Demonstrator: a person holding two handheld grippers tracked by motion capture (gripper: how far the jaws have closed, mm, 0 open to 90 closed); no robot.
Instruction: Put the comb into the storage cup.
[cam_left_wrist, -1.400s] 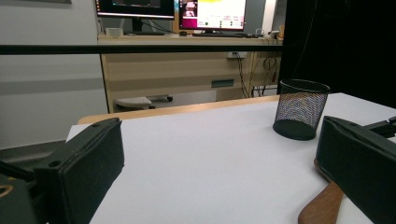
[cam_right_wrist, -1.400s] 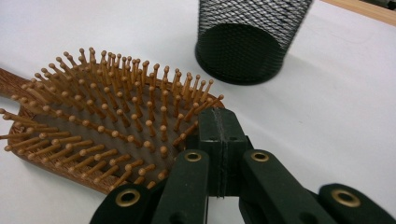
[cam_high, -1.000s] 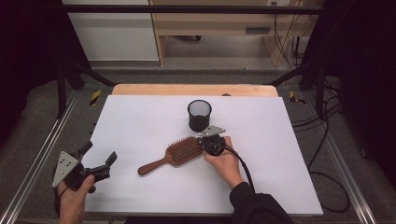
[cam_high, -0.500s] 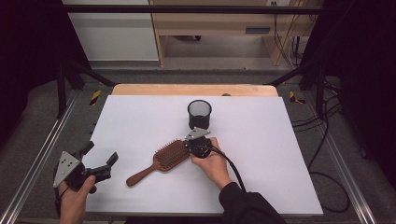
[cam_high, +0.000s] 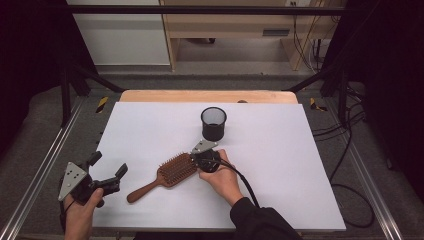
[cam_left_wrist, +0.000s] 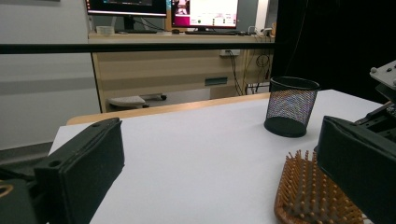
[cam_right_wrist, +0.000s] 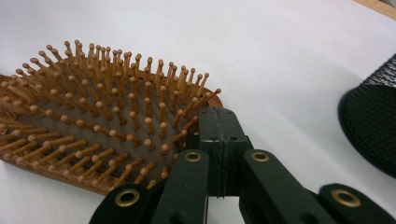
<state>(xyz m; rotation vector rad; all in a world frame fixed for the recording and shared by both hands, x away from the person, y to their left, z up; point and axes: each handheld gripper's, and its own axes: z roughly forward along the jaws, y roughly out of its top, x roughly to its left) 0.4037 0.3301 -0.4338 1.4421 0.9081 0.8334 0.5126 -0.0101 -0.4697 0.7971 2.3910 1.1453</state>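
Observation:
A wooden paddle hairbrush (cam_high: 172, 171) lies bristles up on the white table, handle pointing toward the near left. My right gripper (cam_high: 195, 161) is shut with nothing between its jaws. In the right gripper view its closed tips (cam_right_wrist: 222, 126) rest against the rim of the brush head (cam_right_wrist: 93, 126). A black mesh cup (cam_high: 213, 123) stands upright just behind the brush. My left gripper (cam_high: 108, 165) is held open at the table's near left, a short way from the brush handle. Between its jaws (cam_left_wrist: 219, 177) I see bare table, with the brush head (cam_left_wrist: 313, 196) and the cup (cam_left_wrist: 290, 106) beyond.
The white table top (cam_high: 290, 165) has open room at the right and far left. A wooden strip (cam_high: 207, 96) runs along its far edge. Metal rails border both sides, and the right gripper's cable (cam_high: 245, 182) trails back over the sleeve.
The right gripper has moved left, and the hairbrush has slid left and nearer with it. The left gripper has stayed where it was.

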